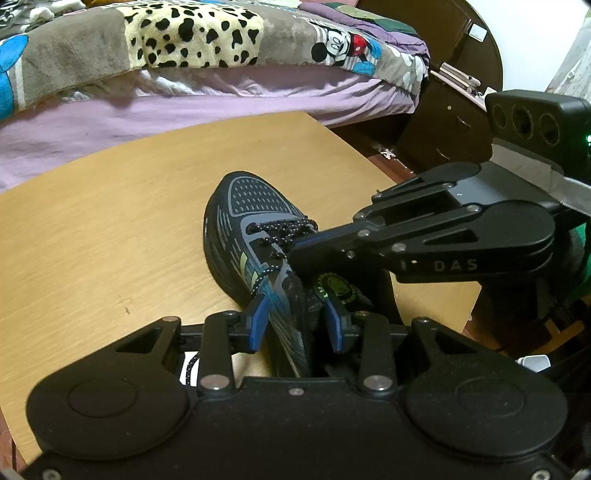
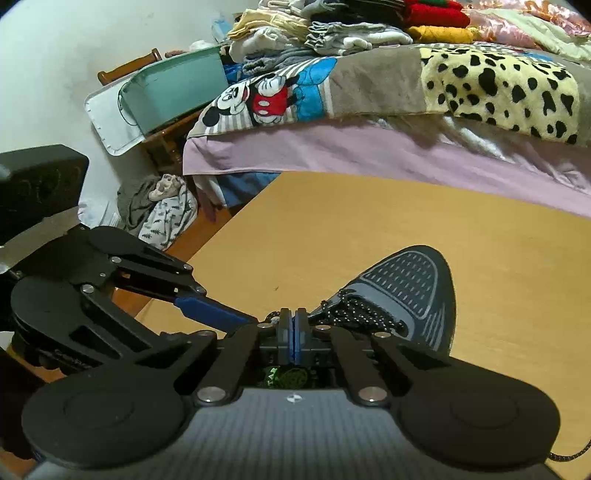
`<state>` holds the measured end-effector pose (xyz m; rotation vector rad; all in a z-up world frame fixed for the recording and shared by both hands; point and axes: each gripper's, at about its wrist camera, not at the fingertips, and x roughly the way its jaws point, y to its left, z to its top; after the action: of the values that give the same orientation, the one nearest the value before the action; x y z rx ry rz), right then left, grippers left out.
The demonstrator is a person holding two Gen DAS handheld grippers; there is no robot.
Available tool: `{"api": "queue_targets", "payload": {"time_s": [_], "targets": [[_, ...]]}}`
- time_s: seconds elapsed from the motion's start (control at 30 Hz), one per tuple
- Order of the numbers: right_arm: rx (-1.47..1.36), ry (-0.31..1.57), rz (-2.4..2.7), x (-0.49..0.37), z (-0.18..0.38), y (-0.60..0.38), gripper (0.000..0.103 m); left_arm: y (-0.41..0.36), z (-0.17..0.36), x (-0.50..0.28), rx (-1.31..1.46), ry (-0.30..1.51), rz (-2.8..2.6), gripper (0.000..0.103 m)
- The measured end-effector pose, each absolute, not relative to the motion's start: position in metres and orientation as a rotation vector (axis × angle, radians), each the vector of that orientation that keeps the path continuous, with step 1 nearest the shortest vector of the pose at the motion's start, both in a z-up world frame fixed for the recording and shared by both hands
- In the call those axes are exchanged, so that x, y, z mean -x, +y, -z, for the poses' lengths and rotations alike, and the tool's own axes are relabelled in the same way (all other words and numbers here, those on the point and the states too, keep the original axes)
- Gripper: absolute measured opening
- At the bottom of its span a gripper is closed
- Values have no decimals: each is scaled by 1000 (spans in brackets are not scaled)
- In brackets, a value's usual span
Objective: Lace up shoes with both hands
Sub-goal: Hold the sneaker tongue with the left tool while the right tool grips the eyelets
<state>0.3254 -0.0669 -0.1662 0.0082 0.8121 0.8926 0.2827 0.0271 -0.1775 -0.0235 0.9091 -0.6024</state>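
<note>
Behind the work surface ran a bed (image 1: 236,99) with a lilac sheet, covered by a patchwork blanket (image 2: 406,85) of cartoon-mouse, grey and spotted panels; folded clothes (image 2: 332,26) were stacked on it in the right wrist view, and a dark wooden cabinet (image 1: 443,122) stood at the bed's end in the left wrist view. A light wooden table (image 1: 110,221) filled the foreground of both views.

On the table lay a dark running shoe (image 1: 251,206) with a grey perforated toe, its toe pointing away from both cameras toward the bed. Its black lace (image 1: 284,229), flecked with white, was threaded through the eyelets nearest the toe; the eyelets nearer the collar appeared unlaced.

The left gripper (image 1: 297,325) reached in at the shoe's collar end. Its blue-padded fingers (image 1: 258,323) stood partly apart, one on each side of the shoe's upper edge and tongue, and seemed to clasp it, though contact at the pads could not be confirmed.

The right gripper (image 2: 294,334) came across from the side, its tips over the laced part of the shoe. Its jaws were clenched, blue pads face to face, just beside the speckled lace; whether a strand was pinched between them could not be told. A loose stretch of lace showed at the lower right corner of the right wrist view.
</note>
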Motion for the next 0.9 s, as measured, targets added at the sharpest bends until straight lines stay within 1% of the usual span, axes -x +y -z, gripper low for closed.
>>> {"api": "queue_targets", "payload": {"time_s": [0.23,0.3,0.37,0.4,0.7,0.73,0.9], "targets": [[-10,812,-932,-320,160,-69,3,24,177,-284,9,914,592,30],[-14,806,-932,-319,159,-69,3,23,177,-283,2,914,582,28],[-18,800,-932,-318,158,-70,2,22,178,-283,-33,908,555,20],[-33,798,-941,-318,157,-72,2,21,178,-282,-47,904,555,19],[15,793,-916,-317,155,-69,3,19,178,-282,-61,903,558,19],[11,794,-911,-318,155,-67,5,19,178,-282,-60,903,558,19],[-68,833,-889,-323,163,-59,6,18,178,-282,-65,902,560,19]]}}
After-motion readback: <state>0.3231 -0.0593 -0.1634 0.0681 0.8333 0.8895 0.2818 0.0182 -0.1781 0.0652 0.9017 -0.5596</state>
